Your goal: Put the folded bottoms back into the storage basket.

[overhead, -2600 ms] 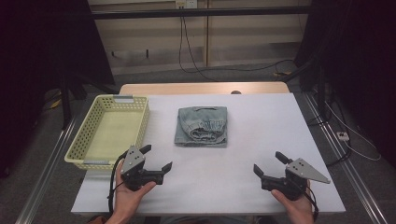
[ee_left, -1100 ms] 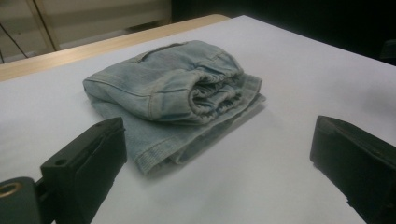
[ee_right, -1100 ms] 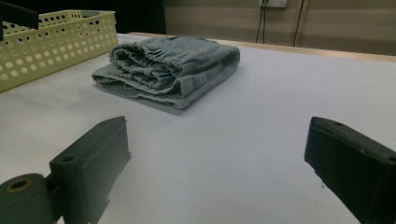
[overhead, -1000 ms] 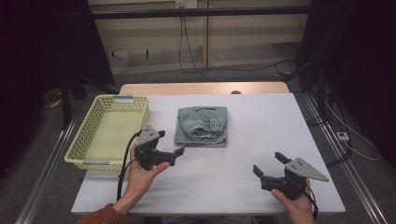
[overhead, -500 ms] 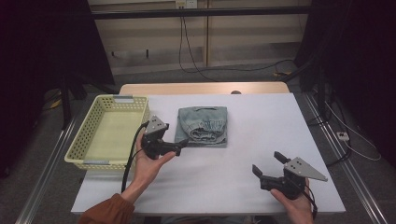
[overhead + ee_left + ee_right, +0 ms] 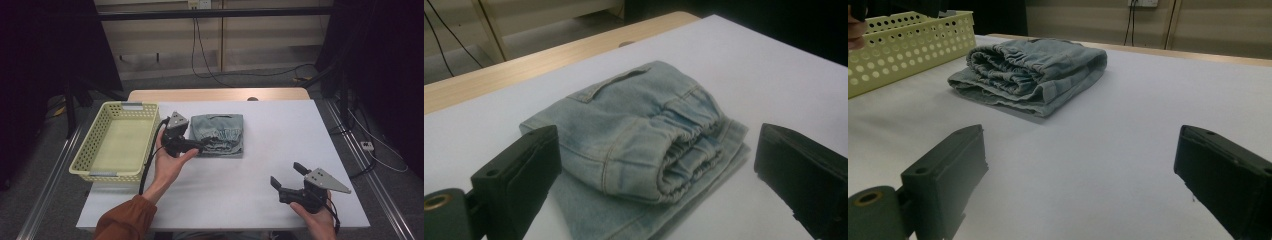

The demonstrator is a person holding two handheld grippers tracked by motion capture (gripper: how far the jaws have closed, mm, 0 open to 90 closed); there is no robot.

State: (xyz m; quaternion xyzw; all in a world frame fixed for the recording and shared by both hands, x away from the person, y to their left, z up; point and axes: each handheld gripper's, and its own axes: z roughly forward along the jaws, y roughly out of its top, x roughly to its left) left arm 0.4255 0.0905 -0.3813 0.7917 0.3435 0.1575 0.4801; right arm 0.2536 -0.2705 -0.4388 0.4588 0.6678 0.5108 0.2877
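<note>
Folded light-blue denim shorts (image 6: 220,134) lie on the white table (image 6: 270,150), right of the basket. My left gripper (image 6: 202,144) is open at the garment's near left corner, its jaws pointing right over the cloth edge. In the left gripper view the folded shorts (image 6: 644,145) with their elastic waistband lie between and just beyond the wide-apart jaws of the left gripper (image 6: 659,185). My right gripper (image 6: 287,181) is open near the table's front right, with nothing between its jaws. The right gripper view looks past the right gripper (image 6: 1083,185) at the shorts (image 6: 1033,72) farther off.
A pale yellow perforated basket (image 6: 90,160) stands on the table's left side, also seen as the basket (image 6: 908,47) in the right gripper view. A wooden strip (image 6: 220,94) runs along the table's far edge. Cables lie on the floor behind and to the right.
My left gripper has travelled from the front left of the table up and to the right, reaching the shorts' left corner. The right gripper has stayed near the front right.
</note>
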